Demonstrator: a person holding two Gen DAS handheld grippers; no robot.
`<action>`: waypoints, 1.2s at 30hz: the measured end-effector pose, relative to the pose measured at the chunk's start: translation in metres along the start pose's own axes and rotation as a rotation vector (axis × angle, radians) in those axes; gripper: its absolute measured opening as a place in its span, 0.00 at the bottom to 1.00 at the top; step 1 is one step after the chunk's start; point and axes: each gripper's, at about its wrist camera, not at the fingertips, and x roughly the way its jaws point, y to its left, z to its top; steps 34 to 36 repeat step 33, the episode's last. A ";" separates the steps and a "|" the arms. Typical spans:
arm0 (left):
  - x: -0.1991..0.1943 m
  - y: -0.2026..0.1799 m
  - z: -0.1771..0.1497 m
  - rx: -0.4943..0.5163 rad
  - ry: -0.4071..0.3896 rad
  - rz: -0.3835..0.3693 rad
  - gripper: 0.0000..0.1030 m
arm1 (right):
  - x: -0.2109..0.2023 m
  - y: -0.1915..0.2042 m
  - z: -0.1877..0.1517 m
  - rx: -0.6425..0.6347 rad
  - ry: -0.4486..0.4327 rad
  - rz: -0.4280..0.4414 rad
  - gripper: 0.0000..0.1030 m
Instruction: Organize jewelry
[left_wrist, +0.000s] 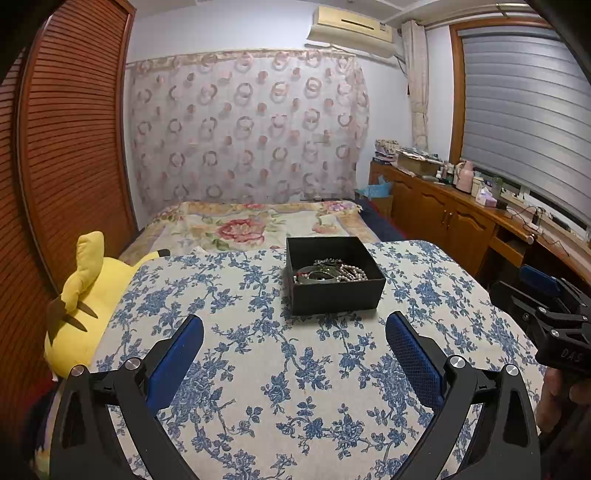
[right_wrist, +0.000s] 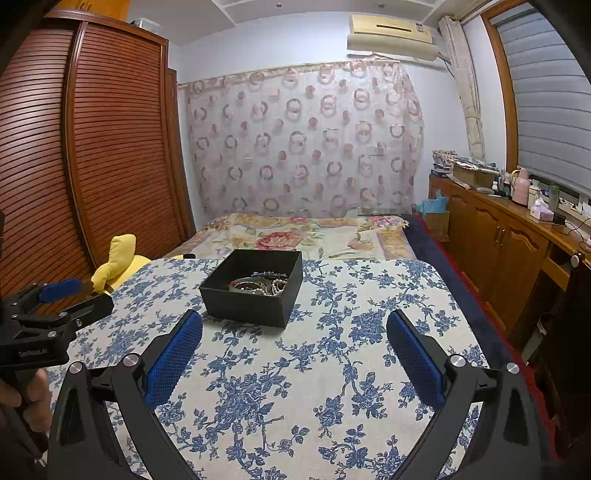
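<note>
Your left gripper (left_wrist: 294, 330) hangs over the blue-flowered cloth (left_wrist: 258, 362) of the surface with its blue pads spread wide and nothing between them. From that camera the black box (left_wrist: 334, 291) sits on the cloth at about 12 o'clock, just beyond the fingertips and a touch toward 1. The jewelry (left_wrist: 330, 272) lies heaped inside it — a string of pale beads, a dark bangle and some darker pieces, though the tangle is too small to sort out with any certainty. Your right gripper (right_wrist: 294, 328) is likewise wide apart and empty; in its view the box (right_wrist: 251, 302) stands at about 11 o'clock, its near corner close to the left pad without touching it. Each gripper shows in the other's camera — the right one at 3 o'clock in the left view, the left one at 9 o'clock in the right view, with part of a hand (right_wrist: 27, 397) on the handle. A yellow plush toy (left_wrist: 86, 295) rests off the surface's edge at 9 o'clock, against the slatted wooden wardrobe (left_wrist: 74, 147).
</note>
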 end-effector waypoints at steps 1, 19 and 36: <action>0.000 0.000 0.000 0.001 0.000 0.001 0.93 | 0.000 0.000 0.000 0.000 0.000 0.000 0.98; -0.003 0.000 0.000 0.001 -0.006 0.002 0.93 | 0.000 0.000 0.000 0.000 0.000 0.002 0.98; -0.006 0.000 0.002 0.000 -0.008 -0.006 0.93 | 0.000 0.003 0.000 0.001 0.000 0.002 0.98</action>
